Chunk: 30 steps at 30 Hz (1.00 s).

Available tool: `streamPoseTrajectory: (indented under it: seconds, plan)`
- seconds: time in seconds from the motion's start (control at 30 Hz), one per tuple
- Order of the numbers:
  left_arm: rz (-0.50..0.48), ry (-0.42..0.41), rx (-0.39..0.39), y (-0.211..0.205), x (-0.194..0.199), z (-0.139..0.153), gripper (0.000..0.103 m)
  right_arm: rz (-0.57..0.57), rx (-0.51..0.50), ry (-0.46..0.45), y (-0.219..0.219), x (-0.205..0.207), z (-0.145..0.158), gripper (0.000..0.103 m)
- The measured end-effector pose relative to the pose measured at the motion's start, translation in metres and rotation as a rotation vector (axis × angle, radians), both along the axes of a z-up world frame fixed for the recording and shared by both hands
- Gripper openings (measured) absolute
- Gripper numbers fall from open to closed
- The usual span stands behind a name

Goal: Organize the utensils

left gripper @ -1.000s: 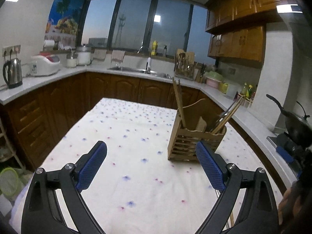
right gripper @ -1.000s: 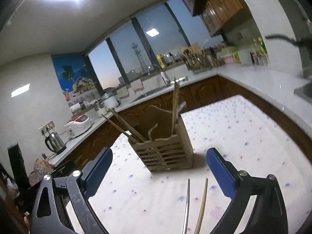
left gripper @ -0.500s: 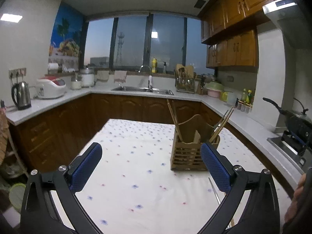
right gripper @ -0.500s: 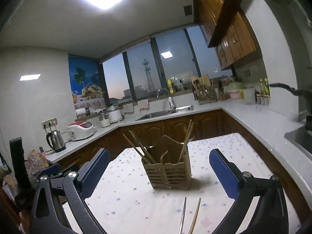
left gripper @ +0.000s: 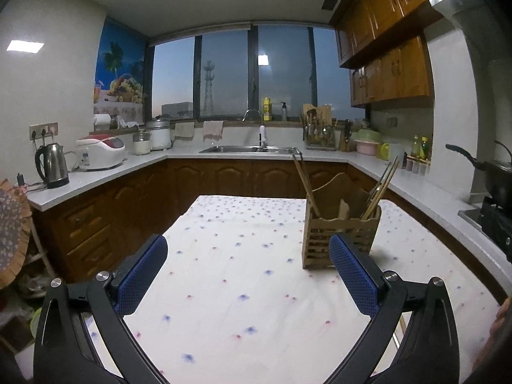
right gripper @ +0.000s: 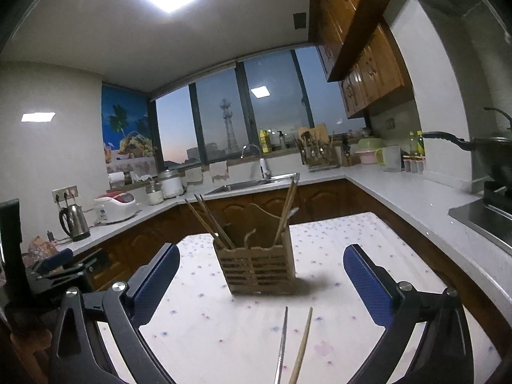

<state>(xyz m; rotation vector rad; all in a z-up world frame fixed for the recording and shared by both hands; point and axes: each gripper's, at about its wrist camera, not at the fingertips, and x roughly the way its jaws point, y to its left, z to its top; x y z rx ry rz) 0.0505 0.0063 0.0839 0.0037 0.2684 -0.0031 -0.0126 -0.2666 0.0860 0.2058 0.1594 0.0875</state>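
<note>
A slatted wooden utensil holder (left gripper: 339, 240) stands on the table's flowered white cloth (left gripper: 243, 281), with several chopsticks (left gripper: 380, 188) leaning in it. It also shows in the right wrist view (right gripper: 259, 268). A metal chopstick (right gripper: 281, 345) and a wooden chopstick (right gripper: 302, 345) lie loose on the cloth in front of the holder, between the right fingers. My left gripper (left gripper: 248, 275) is open and empty above the cloth, left of the holder. My right gripper (right gripper: 260, 284) is open and empty, facing the holder.
Kitchen counters wrap around the table: a kettle (left gripper: 52, 166) and rice cooker (left gripper: 100, 152) at left, a sink (left gripper: 249, 149) at the back, a stove with a black pan (left gripper: 496, 179) at right. The left gripper shows at the left edge of the right wrist view (right gripper: 60, 265).
Both grippers have pulled back and levelled, so the holder looks smaller and farther off. Both stay open and empty. The loose chopsticks have not moved.
</note>
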Motion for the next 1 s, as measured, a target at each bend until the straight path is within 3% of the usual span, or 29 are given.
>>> streamPoseTrajectory:
  seconds: [0.63, 0.73, 0.87, 0.93, 1.0]
  plan:
    - [-0.013, 0.009, 0.003, -0.004, -0.01, -0.024, 0.103, -0.045, -0.038, 0.014, 0.0, -0.012, -0.023, 0.103]
    - [-0.031, -0.018, -0.009, -0.004, -0.019, -0.026, 0.103, -0.055, -0.049, 0.011, 0.001, -0.015, -0.025, 0.103]
    - [-0.017, -0.067, 0.041, -0.012, -0.032, -0.026, 0.103, -0.079, -0.099, -0.004, 0.005, -0.022, -0.019, 0.103]
    - [-0.065, -0.044, 0.033, -0.015, -0.033, -0.029, 0.103, -0.07, -0.097, -0.004, 0.004, -0.024, -0.015, 0.103]
    - [-0.153, 0.014, -0.032, -0.013, -0.03, -0.034, 0.103, -0.021, -0.026, 0.008, -0.004, -0.024, -0.014, 0.103]
